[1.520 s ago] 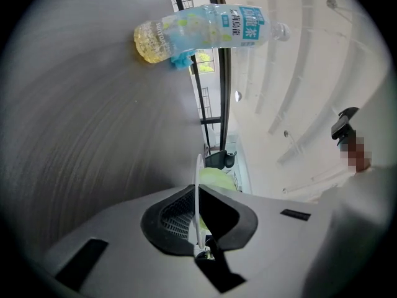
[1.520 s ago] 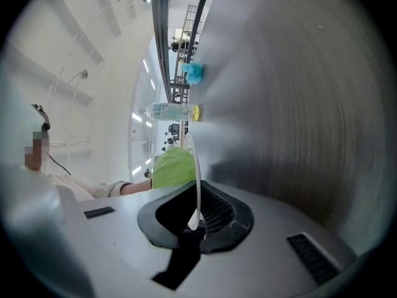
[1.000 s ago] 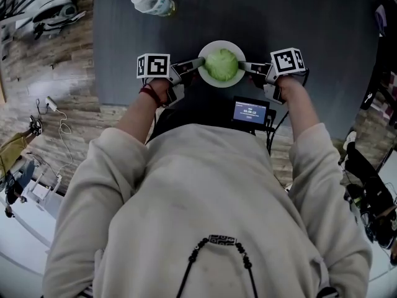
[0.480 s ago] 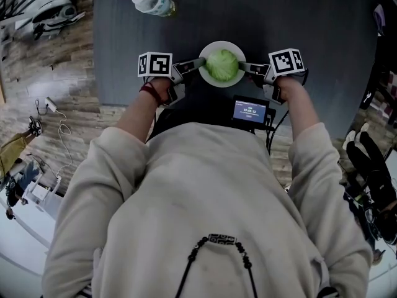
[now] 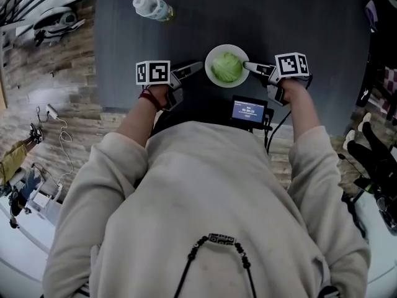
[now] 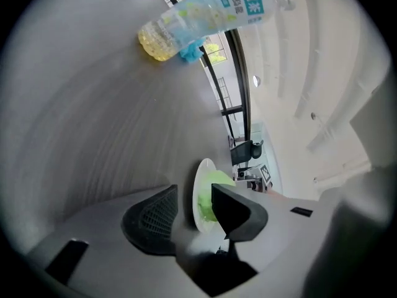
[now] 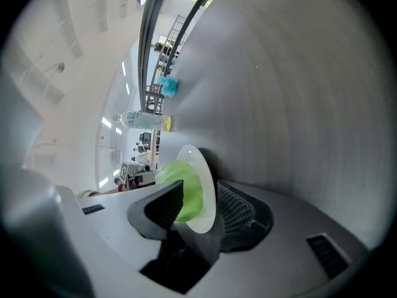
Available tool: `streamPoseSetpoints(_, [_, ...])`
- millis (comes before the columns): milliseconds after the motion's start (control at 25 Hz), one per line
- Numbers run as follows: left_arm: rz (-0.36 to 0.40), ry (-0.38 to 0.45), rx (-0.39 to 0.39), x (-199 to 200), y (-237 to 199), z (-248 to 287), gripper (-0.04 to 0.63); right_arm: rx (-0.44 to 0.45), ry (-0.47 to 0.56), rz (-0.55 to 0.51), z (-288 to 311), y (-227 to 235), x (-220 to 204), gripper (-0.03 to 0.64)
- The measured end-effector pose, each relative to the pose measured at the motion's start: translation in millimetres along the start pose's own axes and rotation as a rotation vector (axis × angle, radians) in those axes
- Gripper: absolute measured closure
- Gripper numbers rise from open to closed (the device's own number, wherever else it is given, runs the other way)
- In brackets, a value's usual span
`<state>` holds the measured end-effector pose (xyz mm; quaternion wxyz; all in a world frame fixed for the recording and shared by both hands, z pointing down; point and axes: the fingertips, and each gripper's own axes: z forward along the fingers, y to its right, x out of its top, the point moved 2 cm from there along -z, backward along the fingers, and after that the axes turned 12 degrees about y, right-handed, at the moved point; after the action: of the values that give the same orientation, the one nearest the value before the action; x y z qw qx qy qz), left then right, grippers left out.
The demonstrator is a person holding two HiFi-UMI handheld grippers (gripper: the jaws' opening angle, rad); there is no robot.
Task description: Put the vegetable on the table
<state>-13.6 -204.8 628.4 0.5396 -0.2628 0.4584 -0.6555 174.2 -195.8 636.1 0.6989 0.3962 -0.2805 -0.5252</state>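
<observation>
**A:** So, how far along is the vegetable drop?

**B:** Basically done, I'd say. My left claw (image 5: 193, 69) and right claw (image 5: 250, 65) are both opening. The white plate (image 5: 211, 54) rim sits loose in their gaps. The green vegetable (image 5: 227, 67) is between the claws and looks settled on the table (image 5: 298, 17). Next I'd back both straight out sideways without clipping the rim.

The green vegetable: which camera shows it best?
The head view: it looks down on the whole vegetable in its white plate. Both gripper views see it side-on and only in part, past the plate's rim.
</observation>
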Motion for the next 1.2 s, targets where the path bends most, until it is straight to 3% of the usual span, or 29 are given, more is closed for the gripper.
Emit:
streamPoseSetpoints(320, [-0.015,0.104,0.041,24,-23,-33,0.405,-0.042,0.200,0.110,-46,31,15,0.439])
streamPoseSetpoints(680, [-0.001,0.180,0.099,27,-46,-78,0.407,-0.157,0.365,0.115,-80,51,6,0.440])
streamPoseSetpoints(760, [0.008,0.215,0.105,31,-49,-92,0.495,-0.133,0.415,0.104,-86,41,7,0.465])
streamPoseSetpoints(840, [-0.001,0.267,0.064,41,-43,-102,0.588,-0.123,0.469,0.074,-93,29,13,0.532])
streamPoseSetpoints(880, [-0.005,0.286,0.022,46,-35,-104,0.588,-0.130,0.485,0.052,-97,24,14,0.575])
streamPoseSetpoints(1040, [-0.018,0.319,-0.181,59,24,-107,0.589,-0.184,0.437,-0.064,-96,-2,7,0.598])
streamPoseSetpoints(1200, [0.198,0.330,-0.206,80,85,-106,0.589,-0.225,0.467,-0.278,-108,-63,16,0.598])
